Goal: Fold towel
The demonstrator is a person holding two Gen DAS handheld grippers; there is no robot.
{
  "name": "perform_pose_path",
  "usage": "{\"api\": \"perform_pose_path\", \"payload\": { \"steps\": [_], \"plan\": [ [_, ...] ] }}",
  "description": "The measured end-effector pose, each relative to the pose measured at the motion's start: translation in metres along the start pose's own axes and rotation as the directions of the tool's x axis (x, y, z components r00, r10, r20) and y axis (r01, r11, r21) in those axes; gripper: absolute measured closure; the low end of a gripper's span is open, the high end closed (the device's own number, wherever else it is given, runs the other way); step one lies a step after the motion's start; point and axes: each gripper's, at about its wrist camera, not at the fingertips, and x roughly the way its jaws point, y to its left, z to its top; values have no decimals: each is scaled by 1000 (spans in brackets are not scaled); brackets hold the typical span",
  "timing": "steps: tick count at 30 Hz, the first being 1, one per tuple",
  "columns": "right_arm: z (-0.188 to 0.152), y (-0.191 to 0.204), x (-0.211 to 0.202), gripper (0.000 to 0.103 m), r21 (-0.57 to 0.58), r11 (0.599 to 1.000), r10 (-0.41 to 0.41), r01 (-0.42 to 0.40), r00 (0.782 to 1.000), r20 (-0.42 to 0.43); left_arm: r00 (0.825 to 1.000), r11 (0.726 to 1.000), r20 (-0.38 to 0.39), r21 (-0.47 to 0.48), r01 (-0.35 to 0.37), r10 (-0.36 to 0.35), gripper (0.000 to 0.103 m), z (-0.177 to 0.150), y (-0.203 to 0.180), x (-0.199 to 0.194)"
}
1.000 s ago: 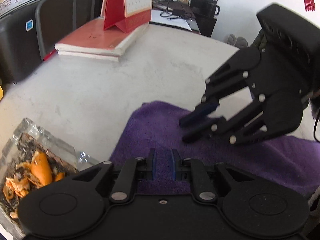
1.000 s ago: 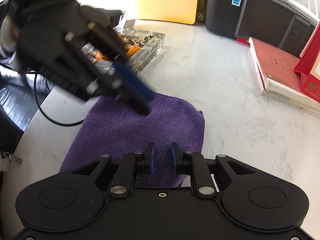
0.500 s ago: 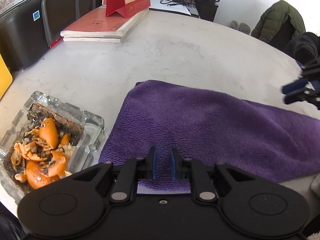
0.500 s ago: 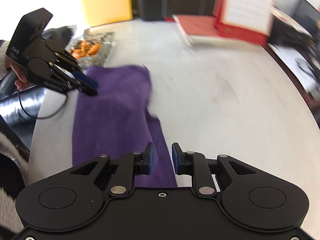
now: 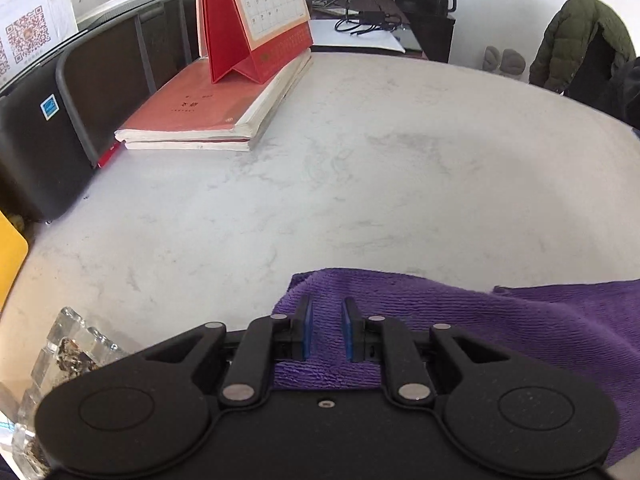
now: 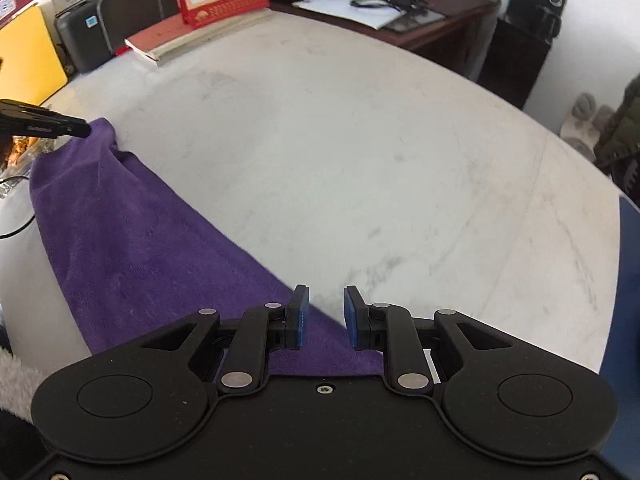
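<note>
I am pinching the purple towel (image 5: 460,320) with both grippers: my left gripper (image 5: 326,328), jaws only narrowly apart, is gripping one corner, and my right gripper (image 6: 325,318), equally narrow, is gripping the other, the cloth stretching between them over the pale table (image 6: 360,140).

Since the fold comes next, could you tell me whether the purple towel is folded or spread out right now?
Spread out, not folded: the purple towel runs as one long strip between the left gripper and right gripper.
</note>
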Motion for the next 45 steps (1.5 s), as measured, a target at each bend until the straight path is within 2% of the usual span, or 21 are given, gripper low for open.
{"api": "perform_pose_path", "payload": {
  "steps": [4, 8, 9, 14, 18, 19, 21, 24, 26, 28, 31, 33, 36, 38, 42, 43, 45],
  "plan": [
    [39, 44, 35, 84, -212, 969, 137, -129, 990, 21, 999, 999, 21, 15, -39, 39, 85, -5, -3, -2],
    [69, 92, 74, 85, -426, 884, 211, -195, 978, -10, 995, 994, 25, 39, -99, 98, 84, -8, -10, -3],
    [73, 98, 80, 85, -450, 870, 220, -204, 975, -17, 994, 994, 23, 34, -107, 106, 84, -8, -10, -3],
    [88, 126, 107, 85, -608, 749, 265, -262, 960, -87, 988, 988, 22, 32, -151, 150, 84, -8, -12, -3],
    [88, 136, 117, 85, -691, 674, 254, -260, 960, -114, 980, 979, 26, 60, -197, 196, 84, -10, -18, -3],
    [89, 137, 117, 85, -701, 668, 245, -252, 963, -113, 980, 978, 27, 60, -199, 198, 84, -10, -18, -3],
    [91, 136, 120, 85, -703, 684, 184, -197, 978, -94, 980, 979, 40, 57, -197, 195, 84, -12, -17, -3],
    [96, 133, 119, 85, -678, 711, 168, -186, 981, -93, 983, 982, 46, 49, -182, 180, 84, -14, -13, -4],
    [104, 129, 112, 85, -615, 748, 239, -249, 966, -100, 984, 983, 45, 48, -176, 174, 84, -13, -12, -4],
    [108, 128, 108, 85, -579, 760, 287, -294, 952, -107, 984, 983, 46, 53, -175, 173, 83, -13, -12, -3],
    [111, 130, 109, 85, -542, 762, 341, -355, 931, -130, 984, 983, 50, 55, -174, 171, 81, -14, -11, -4],
    [112, 132, 112, 85, -548, 766, 325, -336, 938, -121, 984, 984, 53, 53, -172, 170, 80, -15, -10, -4],
    [114, 135, 122, 85, -588, 741, 305, -325, 942, -136, 982, 982, 59, 50, -180, 177, 77, -15, -10, -4],
    [115, 140, 128, 85, -610, 707, 324, -358, 931, -171, 981, 981, 63, 49, -187, 183, 74, -16, -11, -4],
    [115, 149, 136, 85, -650, 670, 328, -360, 928, -177, 979, 979, 73, 50, -196, 193, 73, -17, -12, -4],
    [117, 149, 138, 85, -646, 677, 327, -352, 930, -165, 978, 978, 76, 55, -201, 196, 73, -18, -13, -4],
    [123, 147, 143, 85, -608, 729, 301, -314, 945, -127, 977, 977, 80, 60, -205, 200, 73, -19, -14, -4]
  ]
}}
